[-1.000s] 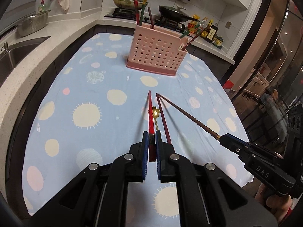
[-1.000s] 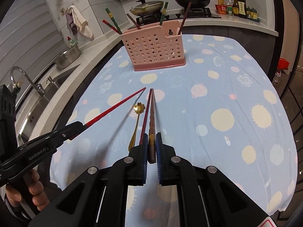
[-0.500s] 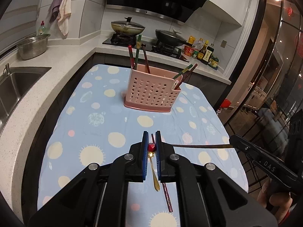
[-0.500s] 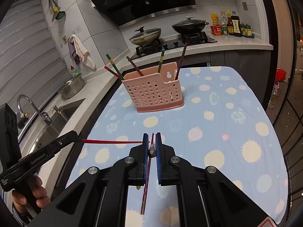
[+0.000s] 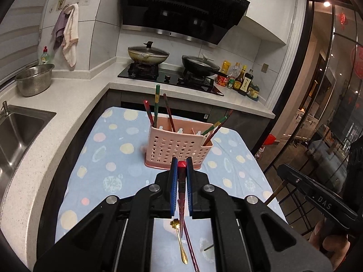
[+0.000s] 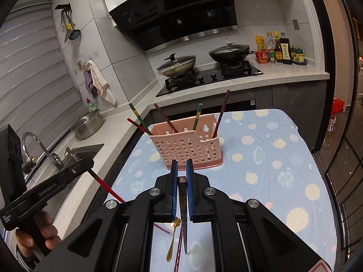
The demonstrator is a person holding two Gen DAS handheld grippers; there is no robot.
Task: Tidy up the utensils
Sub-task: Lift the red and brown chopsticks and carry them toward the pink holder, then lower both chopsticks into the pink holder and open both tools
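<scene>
Both jaws stayed clamped, yours on the left gripper [image 5: 181, 178] holding a red chopstick [image 5: 181, 182], the right gripper [image 6: 180, 181] a brown chopstick [image 6: 182, 200]; you lifted both off the counter [image 6: 295, 181] toward the pink basket [image 6: 188, 146] ahead.

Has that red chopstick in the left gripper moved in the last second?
Yes. The red chopstick, clamped in the left gripper, has lifted off the tablecloth and swung upright, its top now overlapping the pink basket.
</scene>
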